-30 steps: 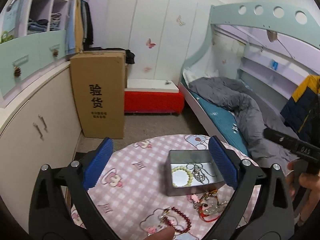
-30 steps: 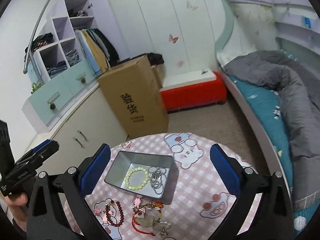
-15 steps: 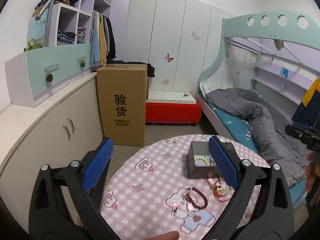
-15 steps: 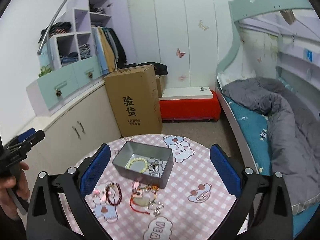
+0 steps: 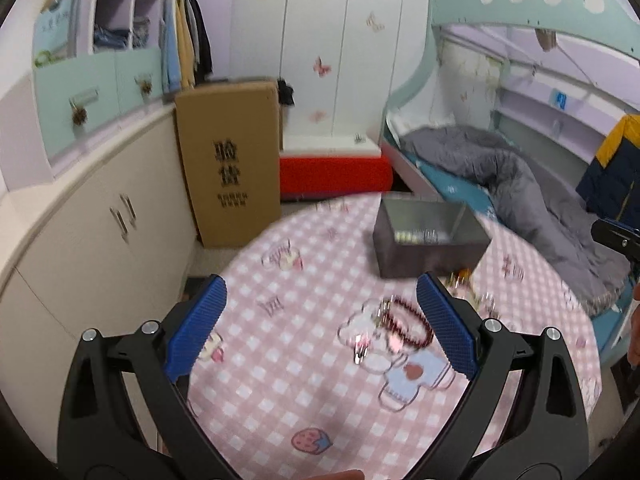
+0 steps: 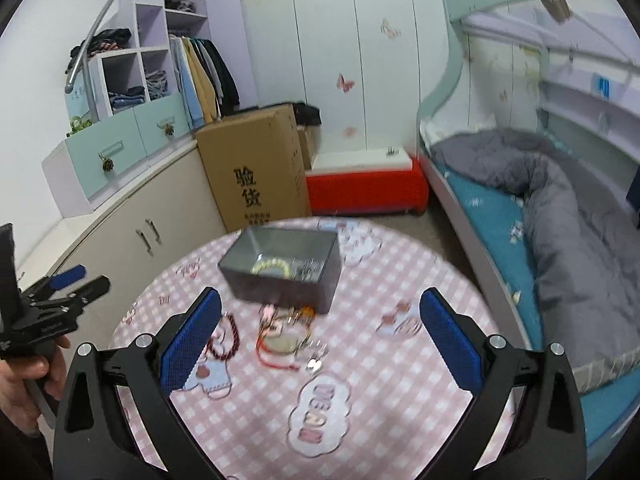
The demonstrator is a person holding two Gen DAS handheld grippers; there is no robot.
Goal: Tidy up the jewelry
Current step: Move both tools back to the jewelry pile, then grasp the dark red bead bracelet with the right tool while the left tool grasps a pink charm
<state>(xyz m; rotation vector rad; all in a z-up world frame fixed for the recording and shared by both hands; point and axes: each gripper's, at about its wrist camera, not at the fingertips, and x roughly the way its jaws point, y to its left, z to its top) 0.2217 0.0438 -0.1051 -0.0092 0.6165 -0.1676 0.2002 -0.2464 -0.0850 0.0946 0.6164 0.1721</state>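
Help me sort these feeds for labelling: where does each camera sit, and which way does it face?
Left wrist: on the left gripper, facing forward over the table to the tin box; its blue fingers show.
Right wrist: on the right gripper, same heading; its fingers and the left gripper show.
Shared: box, dark red bracelet, cardboard carton.

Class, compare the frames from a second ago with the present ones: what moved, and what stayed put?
Both tongs, left and right, pulled back from the grey metal tin, open and empty throughout. The dark red bead bracelet and the red-cord charm stayed on the pink checked tablecloth; nothing was grasped.
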